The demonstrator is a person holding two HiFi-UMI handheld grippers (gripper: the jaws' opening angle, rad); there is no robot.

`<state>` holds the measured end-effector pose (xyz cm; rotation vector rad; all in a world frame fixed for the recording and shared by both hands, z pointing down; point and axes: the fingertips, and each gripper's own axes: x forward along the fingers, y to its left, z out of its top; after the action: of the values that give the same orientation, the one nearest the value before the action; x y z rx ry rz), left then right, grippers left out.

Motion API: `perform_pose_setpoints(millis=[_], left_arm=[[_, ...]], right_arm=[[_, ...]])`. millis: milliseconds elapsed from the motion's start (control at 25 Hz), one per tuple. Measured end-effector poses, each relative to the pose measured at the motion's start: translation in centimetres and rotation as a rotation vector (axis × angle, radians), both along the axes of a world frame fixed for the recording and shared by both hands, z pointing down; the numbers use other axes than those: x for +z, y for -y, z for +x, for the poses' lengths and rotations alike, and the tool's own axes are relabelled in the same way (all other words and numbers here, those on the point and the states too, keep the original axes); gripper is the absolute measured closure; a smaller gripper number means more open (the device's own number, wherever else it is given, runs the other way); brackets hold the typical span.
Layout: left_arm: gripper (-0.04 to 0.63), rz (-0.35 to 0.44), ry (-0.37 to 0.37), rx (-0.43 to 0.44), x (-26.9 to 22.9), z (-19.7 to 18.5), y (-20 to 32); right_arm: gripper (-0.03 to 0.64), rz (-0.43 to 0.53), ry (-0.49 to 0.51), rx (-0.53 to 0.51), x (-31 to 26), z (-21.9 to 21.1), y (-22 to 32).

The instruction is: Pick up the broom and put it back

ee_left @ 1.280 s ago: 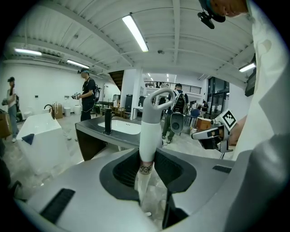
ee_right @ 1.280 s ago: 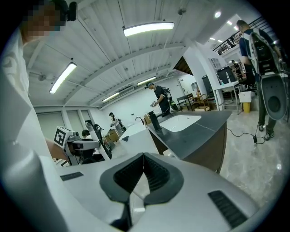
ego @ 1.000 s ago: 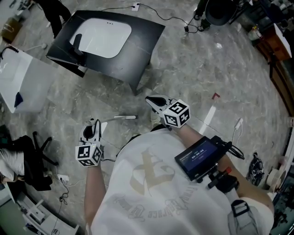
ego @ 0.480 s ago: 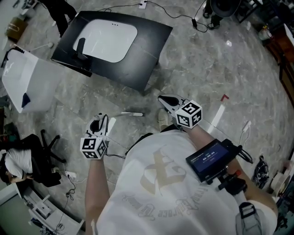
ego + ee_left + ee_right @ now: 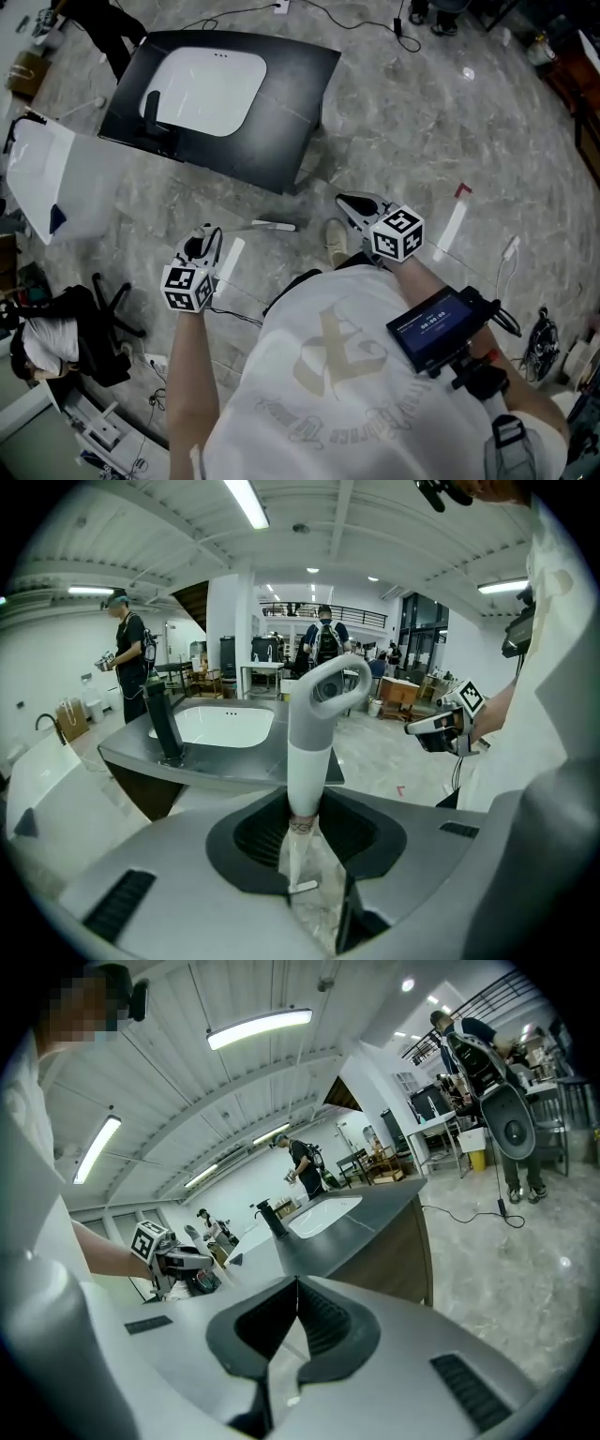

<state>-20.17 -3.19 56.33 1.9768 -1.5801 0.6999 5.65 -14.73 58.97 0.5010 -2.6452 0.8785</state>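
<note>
In the left gripper view the broom's pale grey handle (image 5: 307,747), with a loop at its top end, stands up out of my left gripper (image 5: 305,806), whose jaws are shut on it. From the head view the left gripper (image 5: 199,244) hangs over the marble floor at the left, and the rest of the broom is hidden under it. My right gripper (image 5: 350,202) is held out at the right. Its jaws (image 5: 297,1283) meet at the tips with nothing between them. Each gripper shows in the other's view: the right gripper (image 5: 436,731) and the left gripper (image 5: 178,1262).
A black counter (image 5: 291,122) with a white basin (image 5: 202,89) and a dark tap stands ahead. A white tub (image 5: 42,178) and a black chair (image 5: 98,314) are at the left. A short white stick (image 5: 272,225), tape strips (image 5: 452,225) and cables lie on the floor. People stand beyond the counter (image 5: 323,649).
Both grippers have travelled over the floor with the person, and the right one has shifted right in the head view. The left one's hold on the handle is unchanged.
</note>
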Motion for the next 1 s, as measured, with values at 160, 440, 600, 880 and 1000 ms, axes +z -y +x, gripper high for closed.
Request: perform_pose_setpoints(millis=[160,440,600,880,1000], left_arm=[[0.488,-0.028,0.006,0.021,1.2,0.6,1.2],[0.488,-0.069,0.03,0.052,3.3,1.6,3.6],[0.488,-0.081,0.036,0.066,4.0,2.3,4.2],[0.488,-0.071,0.033,0.047,4.2,3.3,6.6],[0.488,-0.067,0.039,0.041,4.3,3.8,8.0]], right_arm=[[0.598,-0.006,0.001,0.02,0.2,1.0,0.8],[0.598,-0.017,-0.007,0.035,0.6,2.0,2.2],[0.598,-0.014,-0.006,0.038,0.5,2.2,3.0],[0.598,-0.015,-0.002,0.033,0.6,2.6,4.4],[0.598,-0.018,0.001,0.032,0.7,3.0,4.9]])
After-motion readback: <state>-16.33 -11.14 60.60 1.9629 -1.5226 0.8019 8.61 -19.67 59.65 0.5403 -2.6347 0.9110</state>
